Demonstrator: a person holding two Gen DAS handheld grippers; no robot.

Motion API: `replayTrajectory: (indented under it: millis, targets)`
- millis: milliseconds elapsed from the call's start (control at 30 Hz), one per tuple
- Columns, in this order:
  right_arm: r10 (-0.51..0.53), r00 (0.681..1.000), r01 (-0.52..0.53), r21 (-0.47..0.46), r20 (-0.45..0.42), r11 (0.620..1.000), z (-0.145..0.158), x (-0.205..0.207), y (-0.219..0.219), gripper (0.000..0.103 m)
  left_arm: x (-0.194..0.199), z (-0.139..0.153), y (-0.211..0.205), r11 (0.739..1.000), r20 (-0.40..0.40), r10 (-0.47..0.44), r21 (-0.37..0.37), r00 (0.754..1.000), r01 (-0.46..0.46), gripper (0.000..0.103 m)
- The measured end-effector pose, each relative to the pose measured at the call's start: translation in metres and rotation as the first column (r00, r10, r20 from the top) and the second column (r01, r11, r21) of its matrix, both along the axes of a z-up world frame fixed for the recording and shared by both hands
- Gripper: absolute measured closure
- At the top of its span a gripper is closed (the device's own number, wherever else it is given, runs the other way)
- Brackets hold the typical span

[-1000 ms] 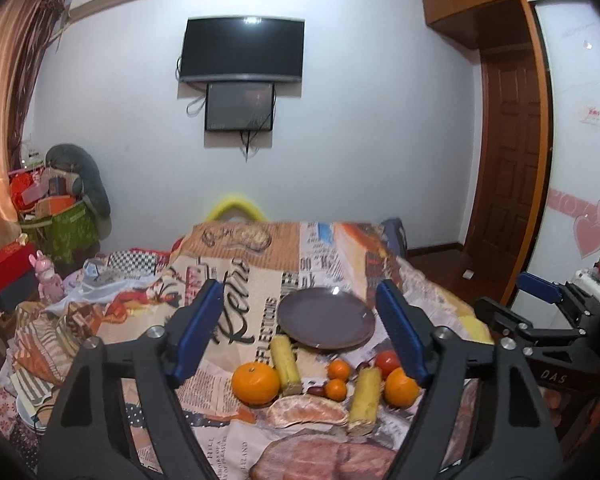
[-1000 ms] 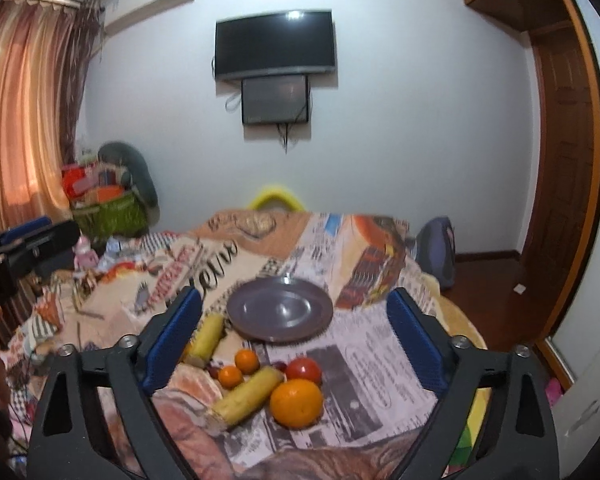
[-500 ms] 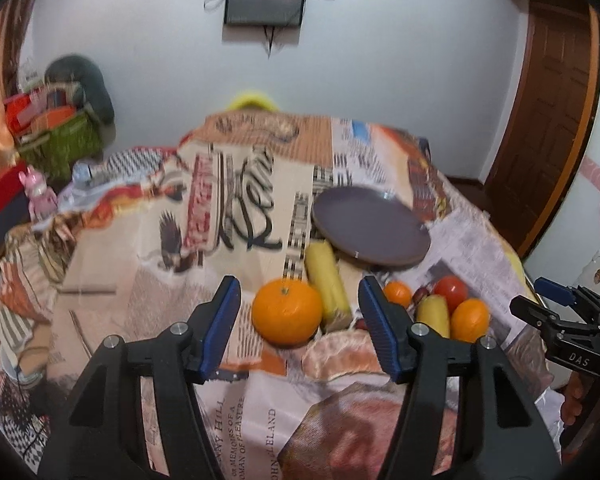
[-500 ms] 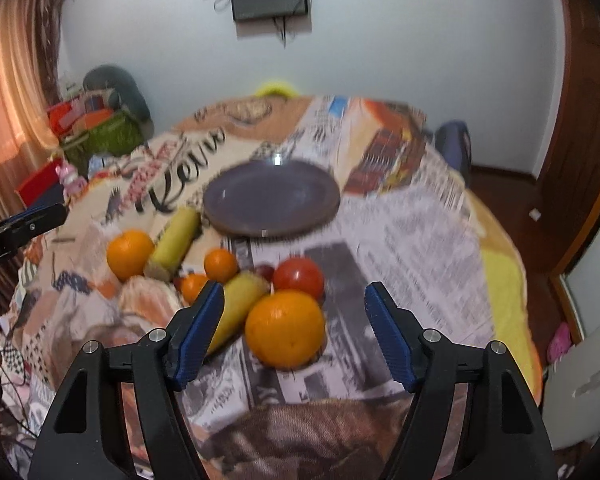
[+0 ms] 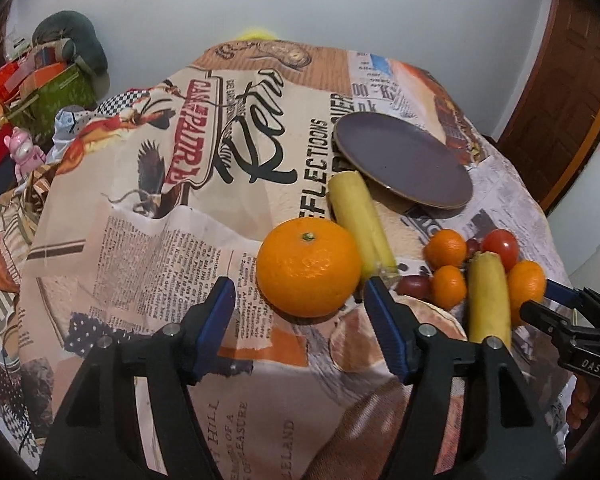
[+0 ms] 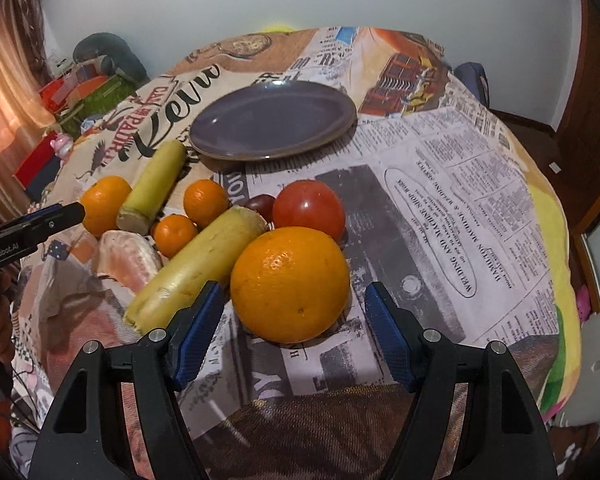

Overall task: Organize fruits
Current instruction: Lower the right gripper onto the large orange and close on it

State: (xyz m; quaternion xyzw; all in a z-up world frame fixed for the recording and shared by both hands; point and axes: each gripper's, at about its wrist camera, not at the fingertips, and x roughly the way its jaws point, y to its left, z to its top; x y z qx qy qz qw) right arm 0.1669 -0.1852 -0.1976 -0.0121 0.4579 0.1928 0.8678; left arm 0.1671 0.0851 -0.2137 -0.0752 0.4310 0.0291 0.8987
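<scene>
Nearest the left gripper (image 5: 300, 300), a large dimpled orange (image 5: 308, 266) sits just ahead of its blue pads, jaws partly open after reopening slightly, gripping nothing; a yellow banana piece (image 5: 358, 220) touches that orange's far side. The right gripper (image 6: 292, 300), jaws apart and empty after narrowing, faces a second big orange (image 6: 290, 284), with a banana chunk (image 6: 196, 268) crowding its left pad. Behind lie a glossy tomato (image 6: 308, 210) and small tangerines (image 6: 206, 202). Farthest on the newsprint-patterned cloth (image 6: 440, 200) sits the smooth round grey plate (image 6: 274, 124).

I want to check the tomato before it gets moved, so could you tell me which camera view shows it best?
The right wrist view: the tomato sits near centre, large and mostly unobstructed. In the left wrist view it is small, near the right edge, partly hidden behind a banana.
</scene>
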Motion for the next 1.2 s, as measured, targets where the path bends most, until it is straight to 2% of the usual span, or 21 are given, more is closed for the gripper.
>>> replayTrajectory:
  millis: [167,233,333,500,633,800,1067,1200]
  targets:
    - [0.01,1.0,-0.009,0.007,-0.026,1.0,-0.007,0.006,0.001,0.033,0.012,-0.008,0.005,1.0,-0.019,0.011,-0.024,1.0,-0.011,0.035]
    - [0.017,0.999,-0.017,0.01,-0.038,1.0,-0.009,0.009,0.003,0.033,0.016,-0.011,0.006,0.999,-0.015,0.011,-0.032,1.0,-0.012,0.031]
    - [0.025,0.998,-0.024,0.016,-0.051,1.0,-0.012,0.012,0.005,0.033,0.022,-0.014,0.004,0.999,-0.013,0.002,-0.035,1.0,-0.003,0.03]
    - [0.027,0.997,-0.026,0.02,-0.066,0.999,-0.016,0.015,0.003,0.033,0.034,-0.024,0.0,0.999,-0.033,-0.013,-0.031,0.999,0.012,0.03]
    - [0.037,0.996,-0.033,0.052,-0.079,0.998,-0.017,0.015,0.002,0.04,0.039,-0.028,0.003,0.998,-0.03,-0.005,-0.057,1.0,0.003,0.03]
    - [0.037,0.996,-0.033,0.055,-0.078,0.998,-0.017,0.014,0.003,0.04,0.041,-0.031,0.006,0.997,-0.024,-0.007,-0.083,1.0,0.005,0.032]
    - [0.022,0.997,-0.018,0.051,-0.078,0.999,-0.012,0.014,0.001,0.041,0.035,-0.024,0.002,0.999,-0.021,-0.003,-0.047,1.0,0.002,0.034]
    - [0.007,0.999,-0.004,0.054,-0.049,0.999,-0.002,0.014,-0.003,0.041,0.028,-0.006,0.005,0.998,0.028,0.016,-0.057,0.999,-0.014,0.034]
